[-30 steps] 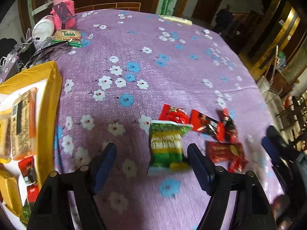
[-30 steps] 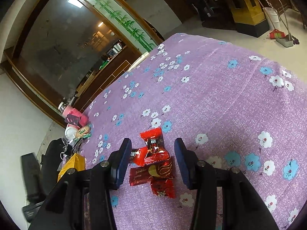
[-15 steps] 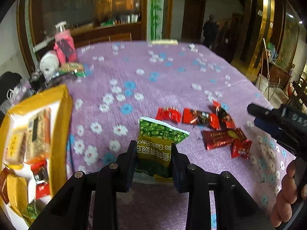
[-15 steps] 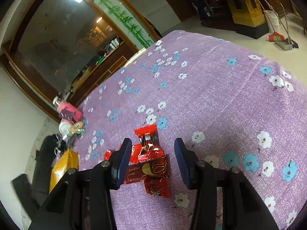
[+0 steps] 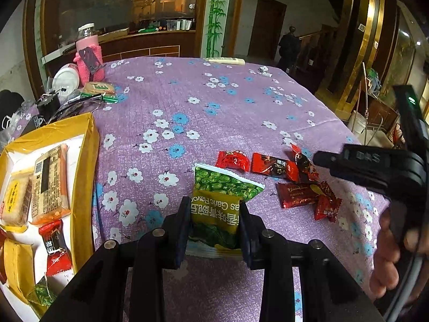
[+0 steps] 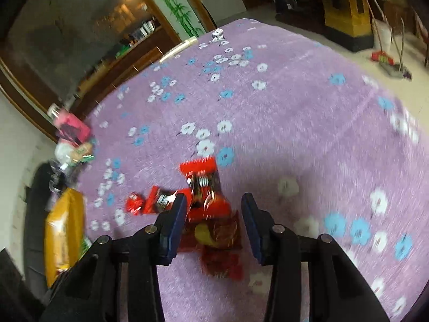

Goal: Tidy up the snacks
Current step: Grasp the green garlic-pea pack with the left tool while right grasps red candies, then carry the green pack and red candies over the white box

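My left gripper is shut on a green and yellow garlic-pea snack packet and holds it above the purple flowered tablecloth. Several red candy wrappers lie on the cloth just right of it. A yellow box with several snacks inside sits at the left. My right gripper is open, its jaws on either side of the red wrappers, above them. The right wrist view is blurred. The right gripper's body also shows at the right of the left wrist view.
A pink bottle, a white lid, a biscuit pack and black clutter stand at the table's far left. The yellow box also shows in the right wrist view. The table's right edge drops to the floor.
My left gripper closed on the green packet and lifted it. My right gripper moved down closer over the red wrappers, still open.
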`<action>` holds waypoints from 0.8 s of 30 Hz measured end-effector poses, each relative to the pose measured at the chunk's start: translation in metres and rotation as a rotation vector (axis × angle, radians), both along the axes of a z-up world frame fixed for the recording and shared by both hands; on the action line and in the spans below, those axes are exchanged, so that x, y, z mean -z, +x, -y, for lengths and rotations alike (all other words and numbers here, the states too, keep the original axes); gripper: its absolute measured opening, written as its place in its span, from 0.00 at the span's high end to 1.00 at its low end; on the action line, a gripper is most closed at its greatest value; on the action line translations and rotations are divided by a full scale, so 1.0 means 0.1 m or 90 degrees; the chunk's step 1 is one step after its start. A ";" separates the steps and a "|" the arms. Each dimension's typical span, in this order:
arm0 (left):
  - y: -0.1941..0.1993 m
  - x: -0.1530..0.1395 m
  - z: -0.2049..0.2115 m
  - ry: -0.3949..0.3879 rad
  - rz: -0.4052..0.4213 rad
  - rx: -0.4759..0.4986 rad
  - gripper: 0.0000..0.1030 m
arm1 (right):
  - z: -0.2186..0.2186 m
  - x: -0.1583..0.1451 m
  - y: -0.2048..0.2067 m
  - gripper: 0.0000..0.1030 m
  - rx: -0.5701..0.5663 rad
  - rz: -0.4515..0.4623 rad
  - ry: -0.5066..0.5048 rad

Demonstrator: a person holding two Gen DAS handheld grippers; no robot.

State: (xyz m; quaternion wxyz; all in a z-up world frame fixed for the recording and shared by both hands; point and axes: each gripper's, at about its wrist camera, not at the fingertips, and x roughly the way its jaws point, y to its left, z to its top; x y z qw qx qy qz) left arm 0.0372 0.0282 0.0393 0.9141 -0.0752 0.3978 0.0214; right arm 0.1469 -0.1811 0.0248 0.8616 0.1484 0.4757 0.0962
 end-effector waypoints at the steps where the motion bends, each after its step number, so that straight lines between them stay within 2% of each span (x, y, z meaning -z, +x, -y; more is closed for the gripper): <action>1: 0.00 0.00 -0.01 -0.001 -0.001 -0.002 0.68 | -0.01 0.01 0.04 0.60 0.000 -0.004 -0.006; 5: 0.01 0.02 -0.03 -0.003 -0.003 -0.009 0.68 | -0.15 0.10 0.17 0.61 -0.021 -0.026 -0.029; 7: 0.02 0.04 -0.03 -0.003 -0.007 -0.011 0.68 | -0.25 0.12 0.13 0.62 -0.035 -0.010 -0.062; 8: 0.03 0.04 -0.03 -0.001 -0.008 -0.011 0.68 | -0.30 0.12 0.10 0.63 -0.039 0.004 -0.090; 10: 0.03 0.06 -0.01 0.003 -0.011 -0.011 0.68 | -0.37 0.14 0.04 0.77 -0.048 0.033 -0.143; 13: 0.04 0.06 0.01 0.010 -0.010 -0.011 0.68 | -0.39 0.16 -0.04 0.77 -0.065 0.070 -0.164; 15: 0.04 0.06 0.02 0.017 -0.010 -0.012 0.68 | -0.37 0.12 -0.09 0.77 -0.071 0.087 -0.154; 18: 0.02 0.05 0.04 0.027 -0.002 -0.014 0.68 | -0.40 -0.04 -0.22 0.77 -0.078 0.150 -0.146; 24: -0.03 -0.01 -0.01 0.042 0.027 -0.044 0.68 | -0.76 -0.20 -0.53 0.78 -0.129 0.252 -0.218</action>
